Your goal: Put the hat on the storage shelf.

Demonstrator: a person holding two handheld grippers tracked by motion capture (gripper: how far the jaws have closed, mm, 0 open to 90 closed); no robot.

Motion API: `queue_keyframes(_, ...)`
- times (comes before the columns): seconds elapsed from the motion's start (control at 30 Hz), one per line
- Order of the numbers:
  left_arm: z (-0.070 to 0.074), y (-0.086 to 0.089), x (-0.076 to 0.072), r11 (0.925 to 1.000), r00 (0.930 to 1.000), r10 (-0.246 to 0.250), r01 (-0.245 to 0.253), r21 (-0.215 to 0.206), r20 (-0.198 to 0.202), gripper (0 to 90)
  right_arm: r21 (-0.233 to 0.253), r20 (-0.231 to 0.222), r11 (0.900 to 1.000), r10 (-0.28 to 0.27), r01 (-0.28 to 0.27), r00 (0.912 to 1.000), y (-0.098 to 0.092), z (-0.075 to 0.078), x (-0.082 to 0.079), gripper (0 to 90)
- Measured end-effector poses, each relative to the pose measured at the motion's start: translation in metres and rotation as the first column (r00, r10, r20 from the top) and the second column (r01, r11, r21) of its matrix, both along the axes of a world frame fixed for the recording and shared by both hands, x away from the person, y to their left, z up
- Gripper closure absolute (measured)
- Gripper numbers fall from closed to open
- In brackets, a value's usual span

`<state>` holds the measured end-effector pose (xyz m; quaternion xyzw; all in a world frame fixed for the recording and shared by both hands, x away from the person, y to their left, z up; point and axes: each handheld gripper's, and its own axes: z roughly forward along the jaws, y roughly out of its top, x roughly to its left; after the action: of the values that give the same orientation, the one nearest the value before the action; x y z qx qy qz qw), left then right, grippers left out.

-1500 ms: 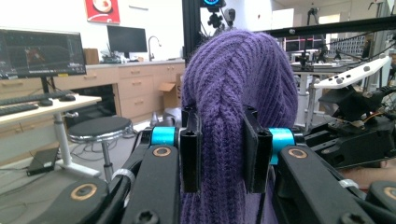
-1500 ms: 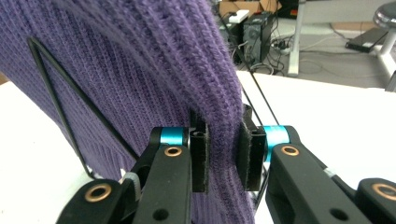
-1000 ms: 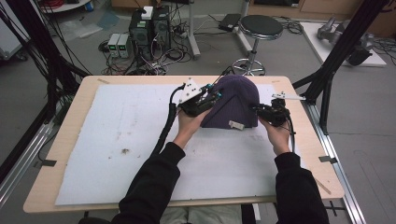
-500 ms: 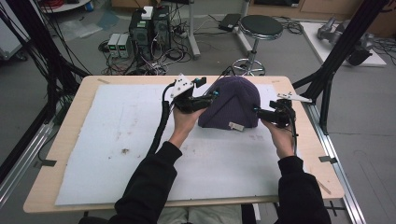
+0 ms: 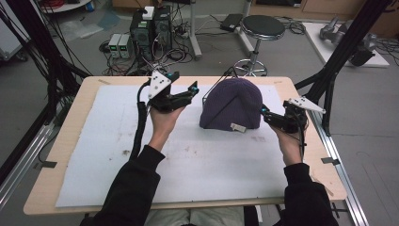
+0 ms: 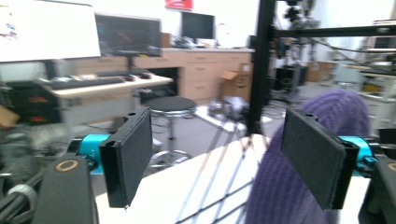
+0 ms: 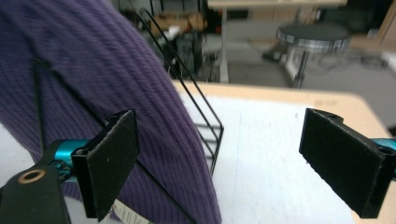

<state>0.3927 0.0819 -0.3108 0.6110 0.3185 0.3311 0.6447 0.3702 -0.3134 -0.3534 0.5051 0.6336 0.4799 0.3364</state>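
white mat [image 5: 94, 155] on wooden table [image 5: 66, 141]

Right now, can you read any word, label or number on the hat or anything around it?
None can be read.
Small pale tag on the purple knit hat: too small to read.
Red sign on the far wall: blurred.
Monitor on the desk: blurred.

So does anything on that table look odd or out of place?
Nothing looks spilled or broken. The one curiosity is the purple knit hat, stretched over a black wire stand rather than lying flat; both open grippers sit beside it, not touching.
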Motion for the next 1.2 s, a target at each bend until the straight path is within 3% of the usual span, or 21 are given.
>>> queue_keyframes(0.07,0.003,0.009,-0.006,0.9995,0.9995,0.029,-0.029,0.011,0.015,24.5,-0.007,0.04,1.0,0.004,-0.004,0.9992,0.001,-0.001,-0.007,11.0)
queue_keyframes(0.27,0.008,0.039,-0.024,0.9937,0.9943,0.103,-0.104,0.043,0.028,22.6,0.023,0.09,1.0,-0.003,0.001,0.996,0.004,0.0,-0.021,10.9)
queue_keyframes(0.47,0.002,0.067,-0.041,0.983,0.9843,0.174,-0.176,0.054,0.026,22.6,0.004,0.131,1.0,-0.027,0.027,0.991,0.009,-0.01,-0.033,10.9)
queue_keyframes(0.67,-0.008,0.094,-0.057,0.9783,0.9795,0.2,-0.199,0.06,-0.022,21.4,0.01,0.127,1.0,-0.024,0.022,0.9917,0.004,-0.02,-0.04,10.9)
queue_keyframes(0.87,-0.029,0.116,-0.074,0.9653,0.9663,0.252,-0.247,0.085,-0.054,20.1,-0.005,0.127,1.0,-0.028,0.029,0.9915,-0.003,-0.031,-0.05,10.9)
queue_keyframes(0.97,-0.036,0.125,-0.082,0.96,0.9598,0.271,-0.263,0.095,-0.074,19.8,-0.001,0.152,0.999,-0.042,0.042,0.9875,-0.007,-0.036,-0.056,11.0)
queue_keyframes(1.13,-0.048,0.136,-0.094,0.9442,0.9427,0.323,-0.314,0.099,-0.085,19.9,-0.003,0.194,0.997,-0.071,0.073,0.9784,-0.013,-0.052,-0.064,11.0)
queue_keyframes(1.2,-0.054,0.141,-0.1,0.933,0.9334,0.353,-0.346,0.098,-0.065,19.7,0.0,0.19,0.997,-0.077,0.079,0.9787,-0.014,-0.055,-0.067,11.0)
